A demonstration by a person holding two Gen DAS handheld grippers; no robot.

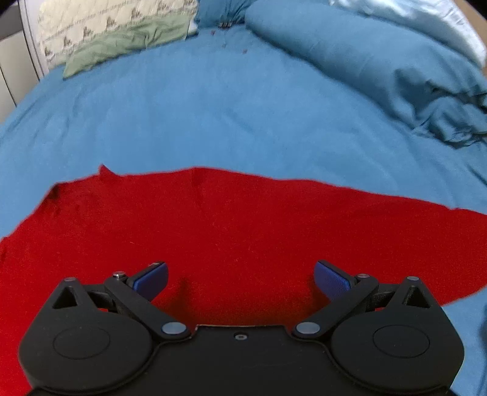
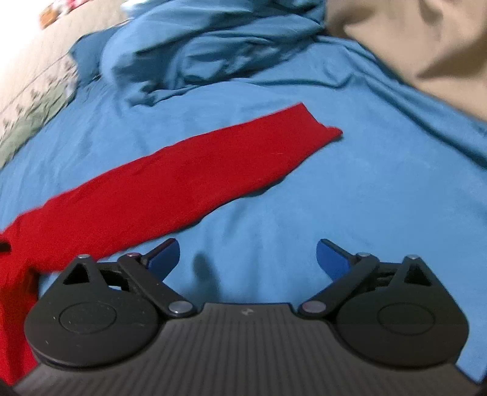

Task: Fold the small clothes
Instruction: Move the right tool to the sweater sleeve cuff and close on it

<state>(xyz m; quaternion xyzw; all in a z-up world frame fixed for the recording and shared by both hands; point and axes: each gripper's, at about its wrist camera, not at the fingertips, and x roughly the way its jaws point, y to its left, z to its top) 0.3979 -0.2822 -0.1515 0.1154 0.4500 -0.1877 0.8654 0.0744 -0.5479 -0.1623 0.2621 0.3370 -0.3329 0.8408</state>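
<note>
Bed with a blue sheet point(image 1: 213, 115), smooth across the middle, wrinkled toward the far side. A red garment point(image 1: 243, 231) lies spread flat on it.

Left gripper point(image 1: 242, 278): hovers over the broad body of the red garment. Fingers point(image 1: 152, 278) spread wide apart, blue pads facing inward, nothing between them. Red cloth fills the gap below; whether the tips touch it, cannot tell.

Right gripper point(image 2: 247, 259): over bare blue sheet point(image 2: 334, 198), just beside the garment's edge. Fingers point(image 2: 331, 259) likewise wide apart, holding nothing. A small dark shadow falls on the sheet between them.

From the right wrist view, the red garment point(image 2: 182, 176) shows a long sleeve stretched out flat, running diagonally away toward the upper right and ending in a cuff. The rest of the garment runs off the left edge of the view, partly under the gripper body.

Far end of the bed, left wrist view: a bunched blue duvet point(image 1: 365, 61) heaped at the right, with a paler blue cloth point(image 1: 426, 21) behind it. At the left, a green and cream patterned pillow point(image 1: 121, 33).

Right wrist view: the rumpled blue duvet point(image 2: 213, 45) lies beyond the sleeve; a tan surface point(image 2: 411, 45) shows at the upper right, blurred.
</note>
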